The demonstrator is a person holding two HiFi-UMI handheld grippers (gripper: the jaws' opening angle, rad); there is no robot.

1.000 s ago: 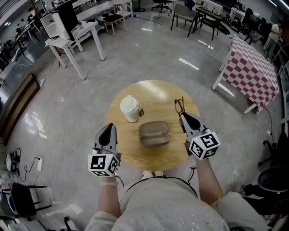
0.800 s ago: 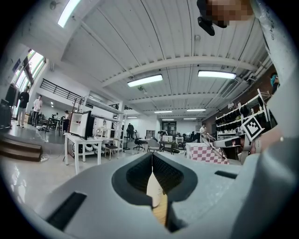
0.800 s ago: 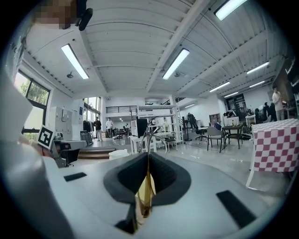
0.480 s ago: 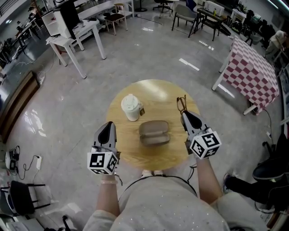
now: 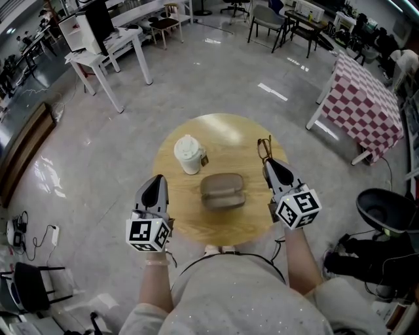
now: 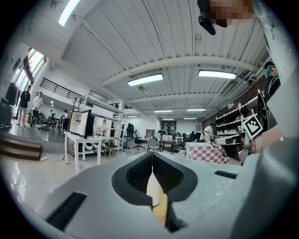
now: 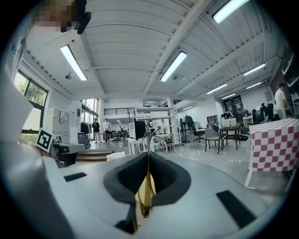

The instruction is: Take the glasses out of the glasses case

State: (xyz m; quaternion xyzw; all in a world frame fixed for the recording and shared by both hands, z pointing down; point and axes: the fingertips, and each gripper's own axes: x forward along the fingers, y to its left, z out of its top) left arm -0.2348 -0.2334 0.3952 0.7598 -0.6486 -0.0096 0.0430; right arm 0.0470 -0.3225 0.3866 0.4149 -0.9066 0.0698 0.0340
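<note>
Nothing has shifted: right of the case (image 5: 222, 190), the right tool (image 5: 268, 163) stays clamped on the glasses (image 5: 263, 149); left of the case, the left tool (image 5: 157, 178) is closed, empty.

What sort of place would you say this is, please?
Probably a large open workshop or lab: white desks, office chairs and a checked-cloth table stand on a bare polished floor.
</note>
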